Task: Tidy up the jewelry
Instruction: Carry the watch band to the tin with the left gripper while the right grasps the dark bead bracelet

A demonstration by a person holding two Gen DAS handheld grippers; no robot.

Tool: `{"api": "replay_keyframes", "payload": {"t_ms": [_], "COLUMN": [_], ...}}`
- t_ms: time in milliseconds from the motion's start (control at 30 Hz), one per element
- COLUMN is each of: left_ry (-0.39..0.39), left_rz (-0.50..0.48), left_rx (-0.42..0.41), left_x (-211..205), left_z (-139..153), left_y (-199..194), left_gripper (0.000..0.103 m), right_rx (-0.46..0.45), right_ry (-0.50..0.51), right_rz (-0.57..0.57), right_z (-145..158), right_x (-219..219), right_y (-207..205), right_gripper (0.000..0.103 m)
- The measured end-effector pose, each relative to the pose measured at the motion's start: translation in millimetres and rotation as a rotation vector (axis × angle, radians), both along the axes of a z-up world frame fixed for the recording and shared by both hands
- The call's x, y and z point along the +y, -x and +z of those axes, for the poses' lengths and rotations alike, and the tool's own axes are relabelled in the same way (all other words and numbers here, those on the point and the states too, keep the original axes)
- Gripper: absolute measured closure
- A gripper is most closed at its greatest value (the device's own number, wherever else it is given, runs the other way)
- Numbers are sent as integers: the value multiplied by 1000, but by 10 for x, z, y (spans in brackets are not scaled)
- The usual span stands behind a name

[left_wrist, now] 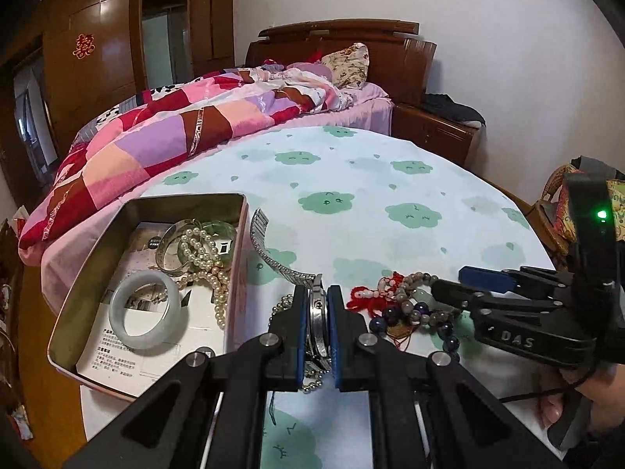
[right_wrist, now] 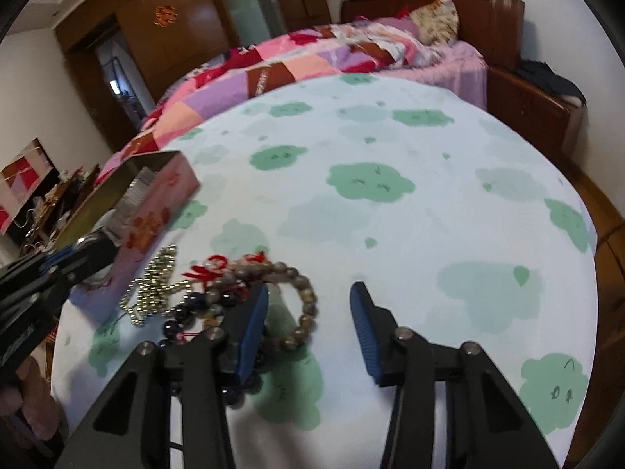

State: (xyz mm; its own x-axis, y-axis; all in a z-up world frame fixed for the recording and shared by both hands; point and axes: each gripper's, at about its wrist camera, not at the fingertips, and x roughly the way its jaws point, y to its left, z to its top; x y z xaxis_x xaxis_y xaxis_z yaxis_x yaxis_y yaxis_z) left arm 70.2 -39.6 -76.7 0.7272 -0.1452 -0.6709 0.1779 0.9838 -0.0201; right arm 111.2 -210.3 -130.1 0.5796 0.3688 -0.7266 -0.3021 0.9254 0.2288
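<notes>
A: Left to right. Open rectangular metal tin with pink outer walls (left_wrist: pixel 93 273) sits at the left edge of the tabletop covered in white cloth with green cloud prints (left_wrist: pixel 351 179). Already inside: pale green jade bangle (left_wrist: pixel 144 310), silver metal bangle (left_wrist: pixel 172 246), white pearl strand (left_wrist: pixel 205 258), over printed paper sheets.

B: Left hand-held gripper?

A: Left hand-held gripper (left_wrist: pixel 317 336) is clamped on a silver metal wristwatch with stretch band (left_wrist: pixel 316 312), just right of the tin's right wall. The band arcs up and over toward the tin. Small gold ball-chain necklace (right_wrist: pixel 152 285) lies under it on the cloth.

B: So mid-transfer?

A: My read: watch is picked and needs to go into the tin. Next move calls for lifting it over the wall, shifting left, and releasing over a bare patch. The trailing band could catch the rim.

B: Right side?

A: Heap near the front edge: brown-grey stone bead bracelet (right_wrist: pixel 300 305), dark blue bead bracelet (right_wrist: pixel 187 312), red knotted cord piece (right_wrist: pixel 211 267). Right hand-held gripper (right_wrist: pixel 308 328) is spread wide, holding nothing; its left finger lies over the heap, right finger over bare cloth. Likely lining up on the bead bracelet; it would need to shift left and close.
</notes>
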Motion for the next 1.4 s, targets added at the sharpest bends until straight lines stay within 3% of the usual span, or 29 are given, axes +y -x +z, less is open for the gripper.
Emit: {"api": "replay_keyframes", "payload": {"t_ms": [233, 300, 400, 567, 1067, 1400], "left_ry": [-1, 1, 5, 10, 33, 62], "left_rz": [-9, -10, -7, -3, -6, 20], "left_rx": [5, 2, -1, -8, -75, -104], "left_x": [-38, -34, -21, 3, 73, 259], "left_z": [-18, -11, 1, 28, 312, 492], "left_y": [0, 8, 9, 22, 151, 198], "left_gripper": [94, 94, 94, 94, 94, 94], "right_rx": [-15, -20, -31, -52, -176, -206], "right_ry": [132, 124, 122, 8, -59, -95], "right_rz": [40, 60, 70, 27, -23, 17], "right_z": [-8, -8, 0, 58, 443, 664], "right_x": [208, 210, 211, 23, -122, -29], "right_y": [5, 18, 42, 68, 222, 282], "right_gripper": [63, 84, 92, 92, 92, 92]}}
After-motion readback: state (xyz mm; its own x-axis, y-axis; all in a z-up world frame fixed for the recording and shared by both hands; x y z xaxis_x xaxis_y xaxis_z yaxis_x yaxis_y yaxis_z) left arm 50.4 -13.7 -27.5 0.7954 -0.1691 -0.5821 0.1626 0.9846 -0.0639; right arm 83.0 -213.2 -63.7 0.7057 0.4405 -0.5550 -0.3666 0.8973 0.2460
